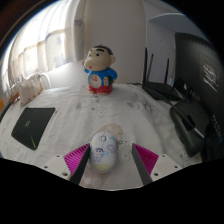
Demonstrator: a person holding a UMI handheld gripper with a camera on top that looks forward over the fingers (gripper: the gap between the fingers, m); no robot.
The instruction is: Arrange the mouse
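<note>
A white mouse point(103, 150) with small cartoon prints lies on the pale patterned tabletop point(80, 110). It stands between my gripper's point(112, 160) fingers, close against the left pink pad point(77, 156). A clear gap separates it from the right pink pad point(147, 156). The gripper is open and the mouse rests on the table.
A black mouse pad point(33, 126) lies ahead to the left. A cartoon boy figurine point(99, 70) stands at the far middle. A black router with antennas point(157, 82) and dark equipment point(192, 118) fill the right side. A bright window point(40, 50) is at the left.
</note>
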